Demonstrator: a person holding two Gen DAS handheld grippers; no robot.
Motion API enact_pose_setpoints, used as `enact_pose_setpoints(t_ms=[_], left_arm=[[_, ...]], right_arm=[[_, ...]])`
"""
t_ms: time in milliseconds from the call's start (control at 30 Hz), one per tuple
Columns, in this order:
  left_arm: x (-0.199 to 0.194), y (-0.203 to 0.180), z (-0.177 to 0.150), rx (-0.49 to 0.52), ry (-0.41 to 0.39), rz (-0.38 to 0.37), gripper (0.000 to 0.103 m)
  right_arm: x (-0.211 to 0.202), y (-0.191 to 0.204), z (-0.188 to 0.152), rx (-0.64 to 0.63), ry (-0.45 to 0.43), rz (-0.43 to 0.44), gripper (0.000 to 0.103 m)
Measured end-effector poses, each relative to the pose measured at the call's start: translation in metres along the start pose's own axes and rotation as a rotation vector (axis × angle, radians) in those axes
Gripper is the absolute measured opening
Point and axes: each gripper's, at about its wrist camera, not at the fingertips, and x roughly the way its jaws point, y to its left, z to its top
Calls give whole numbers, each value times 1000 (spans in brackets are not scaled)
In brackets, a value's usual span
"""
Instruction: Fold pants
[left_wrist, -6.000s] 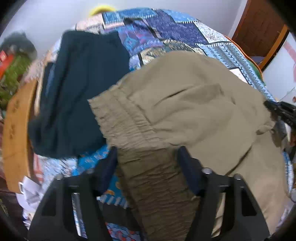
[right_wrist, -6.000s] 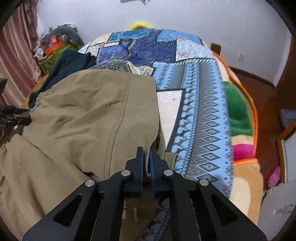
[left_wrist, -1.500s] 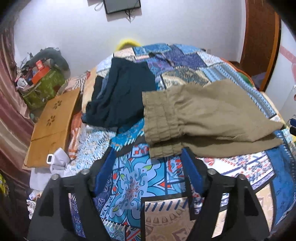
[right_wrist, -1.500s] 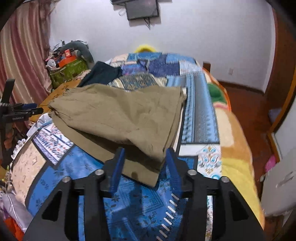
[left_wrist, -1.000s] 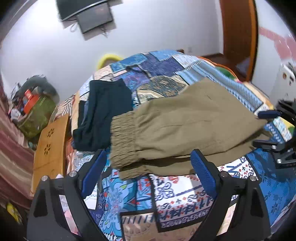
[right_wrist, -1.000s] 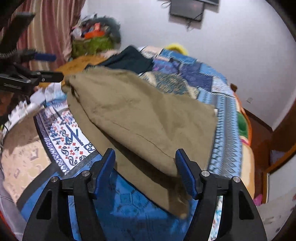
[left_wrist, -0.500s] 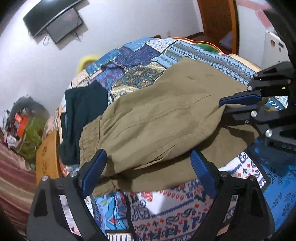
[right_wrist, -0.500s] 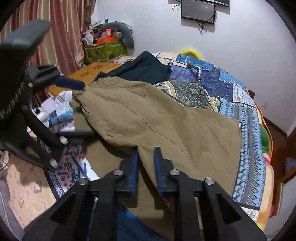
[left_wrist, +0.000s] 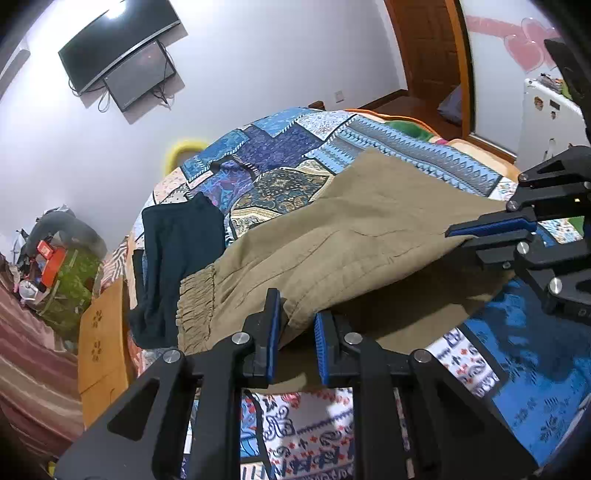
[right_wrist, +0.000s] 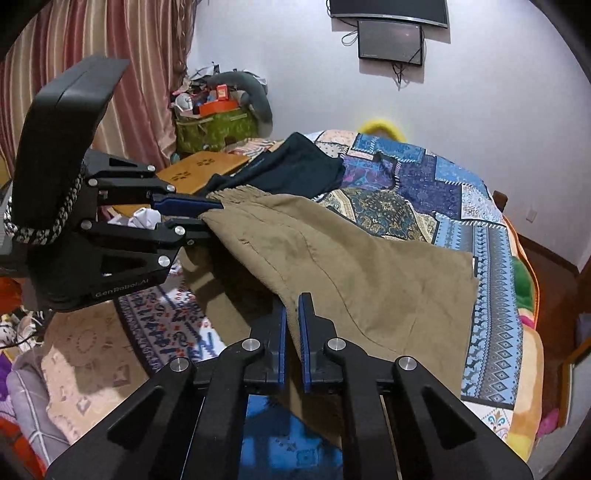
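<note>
On the patchwork-quilted bed (left_wrist: 280, 147), I had both grippers, left (left_wrist: 295, 332) and right (right_wrist: 291, 332), clamped along the near edge of the olive cotton pants (left_wrist: 351, 240), left jaws just closing at the waistband end.

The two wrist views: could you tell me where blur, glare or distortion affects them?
Left wrist view: fisheye bends the wall, glare on the TV, bedspread at lower right smeared. Right wrist view: sharp, same curvature, dark corners, shadow under the lifted pants.
</note>
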Motion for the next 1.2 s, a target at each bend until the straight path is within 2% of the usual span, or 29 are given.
enact_pose_setpoints(t_ms=[167, 300, 500, 600, 667, 767, 867, 1067, 1133, 1200], left_arm=[[5, -2, -10, -19, 39, -46, 18], [13, -3, -22, -61, 94, -96, 19], [12, -4, -36, -100, 123, -132, 25], [4, 4, -41, -139, 125, -154, 42], [0, 12, -44, -170, 124, -162, 59], [-5, 25, -46, -223, 126, -159, 70], [-10, 45, -43, -287, 112, -147, 77], [-11, 91, -30, -409, 68, -94, 89], [-3, 103, -29, -439, 74, -70, 94], [13, 117, -32, -490, 111, -64, 95]], right_arm=[[2, 3, -7, 15, 13, 7, 6], [16, 5, -19, 36, 64, 25, 6], [28, 6, -30, 59, 107, 37, 9], [24, 6, -29, 83, 113, 38, 13], [20, 6, -28, 90, 116, 45, 22], [11, 6, -23, 107, 95, 65, 32], [1, 6, -15, 116, 48, 64, 40], [-5, -5, 9, 170, -29, 42, 45], [2, -11, 14, 199, -30, 30, 45], [11, -16, 15, 233, -18, 33, 45]])
